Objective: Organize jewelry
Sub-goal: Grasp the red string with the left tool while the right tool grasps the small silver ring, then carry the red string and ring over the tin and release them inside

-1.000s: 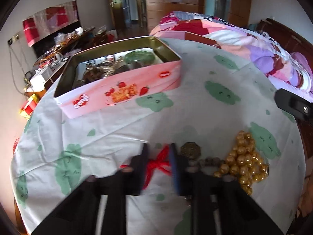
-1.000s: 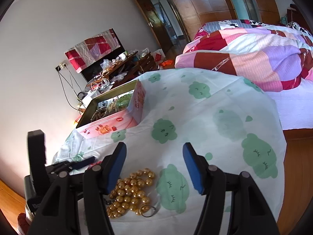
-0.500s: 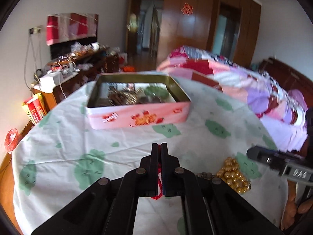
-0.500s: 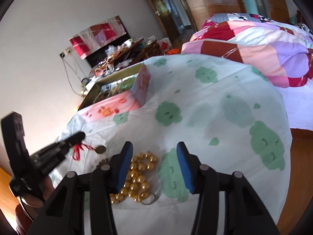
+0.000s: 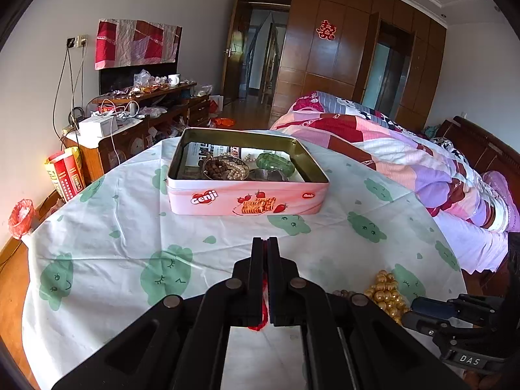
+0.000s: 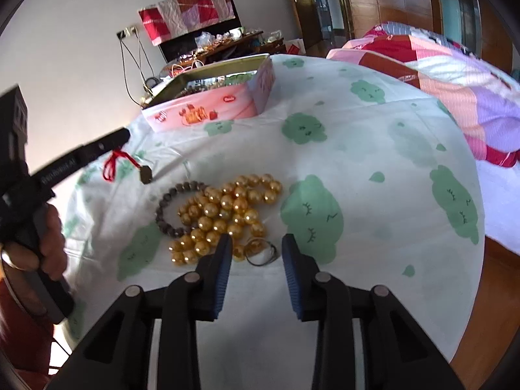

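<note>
Inventory as I see it from my station, left to right.

1. My left gripper (image 6: 123,135): jaws pressed together on the red cord (image 6: 112,164) of a pendant; its bronze charm (image 6: 146,174) hangs near the cloth, lifted off the table (image 6: 373,162). In the left wrist view the red cord (image 5: 264,305) shows in the slit between the jaws.
2. Pink biscuit tin (image 5: 247,200): open, at the far side of the table, already holding beads and a green piece. Bare cloth lies between it and my left gripper (image 5: 266,243).
3. Dark bead bracelet (image 6: 169,209): flat on the cloth, touching the gold heap.
4. Gold bead necklace (image 6: 224,214): heaped near the table's near edge.
5. Metal ring (image 6: 261,253): beside the heap, between my right gripper's (image 6: 256,253) spread jaws.
6. Open cloth runs right to the table's edge; the bed (image 6: 455,71) lies beyond.
</note>
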`<state>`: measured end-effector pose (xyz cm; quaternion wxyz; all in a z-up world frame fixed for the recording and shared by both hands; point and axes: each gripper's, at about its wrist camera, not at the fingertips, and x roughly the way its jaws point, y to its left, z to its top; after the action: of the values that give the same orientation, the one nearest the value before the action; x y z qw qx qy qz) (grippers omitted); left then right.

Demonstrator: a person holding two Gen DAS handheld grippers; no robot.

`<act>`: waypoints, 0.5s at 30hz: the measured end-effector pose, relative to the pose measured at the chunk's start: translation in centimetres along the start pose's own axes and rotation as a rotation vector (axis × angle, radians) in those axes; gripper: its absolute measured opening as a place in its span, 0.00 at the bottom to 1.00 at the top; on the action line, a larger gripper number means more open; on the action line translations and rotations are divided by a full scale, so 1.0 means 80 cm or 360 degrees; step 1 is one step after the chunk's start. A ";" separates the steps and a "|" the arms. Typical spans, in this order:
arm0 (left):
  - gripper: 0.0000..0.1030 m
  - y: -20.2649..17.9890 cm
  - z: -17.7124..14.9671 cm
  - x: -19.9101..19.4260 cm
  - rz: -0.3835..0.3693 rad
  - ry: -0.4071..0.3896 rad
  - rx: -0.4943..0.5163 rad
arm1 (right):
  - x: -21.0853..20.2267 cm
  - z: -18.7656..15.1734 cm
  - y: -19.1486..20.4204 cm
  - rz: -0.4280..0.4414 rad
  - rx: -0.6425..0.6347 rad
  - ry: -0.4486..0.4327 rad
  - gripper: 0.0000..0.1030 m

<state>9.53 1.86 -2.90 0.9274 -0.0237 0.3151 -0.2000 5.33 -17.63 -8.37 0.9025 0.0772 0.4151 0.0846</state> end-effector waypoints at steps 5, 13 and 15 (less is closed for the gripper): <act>0.01 0.009 -0.001 0.001 -0.0006 0.0028 -0.0048 | 0.003 0.003 0.004 -0.0016 -0.0063 0.0015 0.33; 0.01 0.009 -0.005 0.000 -0.0019 0.0043 -0.0062 | -0.001 -0.003 0.015 -0.0102 -0.0171 0.0030 0.23; 0.01 0.009 -0.005 0.001 -0.0017 0.0046 -0.0068 | -0.008 0.001 0.006 -0.0026 -0.0095 0.0012 0.23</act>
<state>9.61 2.56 -3.38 0.9210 -0.0421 0.3325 -0.1987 4.92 -17.26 -7.77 0.9036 0.0465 0.4164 0.0898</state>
